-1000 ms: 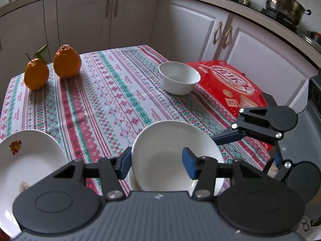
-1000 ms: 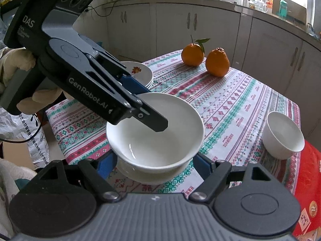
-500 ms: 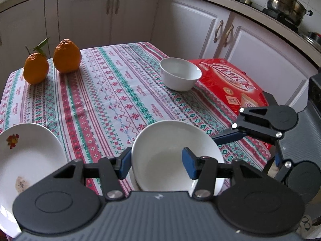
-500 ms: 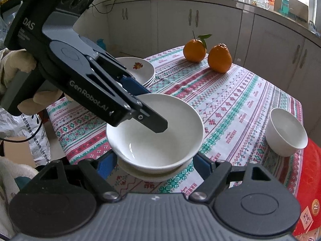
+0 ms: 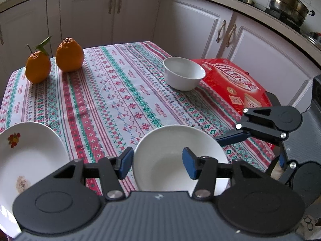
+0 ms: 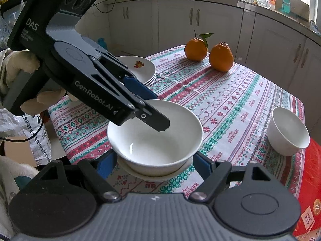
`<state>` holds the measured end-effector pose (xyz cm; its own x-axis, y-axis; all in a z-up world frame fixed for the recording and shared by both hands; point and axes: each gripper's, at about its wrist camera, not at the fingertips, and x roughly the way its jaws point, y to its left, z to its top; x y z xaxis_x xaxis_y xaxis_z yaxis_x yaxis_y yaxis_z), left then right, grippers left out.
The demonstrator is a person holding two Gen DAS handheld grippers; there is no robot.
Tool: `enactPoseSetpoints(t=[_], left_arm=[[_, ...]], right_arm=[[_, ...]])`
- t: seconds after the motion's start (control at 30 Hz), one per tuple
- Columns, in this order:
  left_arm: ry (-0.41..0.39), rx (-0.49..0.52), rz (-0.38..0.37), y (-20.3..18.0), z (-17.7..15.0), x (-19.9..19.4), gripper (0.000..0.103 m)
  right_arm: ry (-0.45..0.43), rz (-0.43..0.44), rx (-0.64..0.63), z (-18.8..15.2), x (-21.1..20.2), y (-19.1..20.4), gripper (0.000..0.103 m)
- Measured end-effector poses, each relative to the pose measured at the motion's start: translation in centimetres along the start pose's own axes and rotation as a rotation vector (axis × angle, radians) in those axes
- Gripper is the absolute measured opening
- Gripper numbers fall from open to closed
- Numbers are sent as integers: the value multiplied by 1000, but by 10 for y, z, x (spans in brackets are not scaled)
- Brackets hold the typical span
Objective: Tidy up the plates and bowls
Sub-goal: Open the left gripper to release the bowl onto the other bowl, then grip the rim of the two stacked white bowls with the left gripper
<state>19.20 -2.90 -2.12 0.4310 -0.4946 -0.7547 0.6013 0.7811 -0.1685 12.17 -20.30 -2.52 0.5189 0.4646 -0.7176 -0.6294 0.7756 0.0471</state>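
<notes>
Left tool (image 5: 157,165): its two blue pads are spread to a middling gap. In the right view one finger reaches over the big bowl's near-left rim, with its tip above the inside, and the other pad sits outside the wall. Whether the pads touch the rim cannot be told.
Right tool (image 6: 154,163): spread wide, with one pad on each side of the big bowl's base and saucer, low by the cloth. No contact shows.
Big bowl (image 6: 154,138): white, upright, standing on a small white saucer (image 6: 160,177) near the counter's front edge. From the left view the bowl (image 5: 176,156) sits between the left tool's pads.
Small bowl (image 5: 183,73): white, upright, well apart from the big one. It stands at the edge of the red box (image 5: 232,82), but whether it touches the box cannot be told.
Plates (image 6: 140,69): a stack of white plates with a flower print, at the left side of the counter behind the left tool.
Oranges (image 5: 54,60): two, side by side at the far end, one with a leaf.
Counter (image 5: 120,94): covered by a striped cloth in red and green.
Hand (image 6: 24,80): gloved, gripping the left tool's handle.
</notes>
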Motion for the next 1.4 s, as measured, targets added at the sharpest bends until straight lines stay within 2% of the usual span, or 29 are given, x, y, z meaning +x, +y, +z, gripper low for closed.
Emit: enactPoseSetpoints(t=[0.07, 0.13, 0.17, 0.47, 0.7, 0.87, 1.17, 1.4], left_arm=[[-5, 3, 3, 0, 0, -1, 56], [-13, 6, -1, 0, 1, -2, 61], [-18, 8, 0, 0, 2, -4, 65], [-50, 45, 30, -7, 2, -13, 75], [-57, 54, 50, -9, 0, -19, 80], [-80, 72, 65, -16, 3, -22, 89], [-101, 134, 68, -35, 30, -15, 92], [-100, 202, 50, -54, 64, -1, 92]], right_arm=[[-9, -3, -2, 0, -2, 0, 90], [-26, -8, -11, 0, -6, 2, 97], [-37, -4, -15, 0, -10, 3, 97], [-76, 51, -19, 2, -20, 10, 97], [-79, 37, -10, -1, -20, 10, 99], [-100, -21, -1, -2, -31, 1, 100], [-133, -176, 47, -12, -57, -43, 103], [-134, -247, 78, -19, -61, -85, 103]])
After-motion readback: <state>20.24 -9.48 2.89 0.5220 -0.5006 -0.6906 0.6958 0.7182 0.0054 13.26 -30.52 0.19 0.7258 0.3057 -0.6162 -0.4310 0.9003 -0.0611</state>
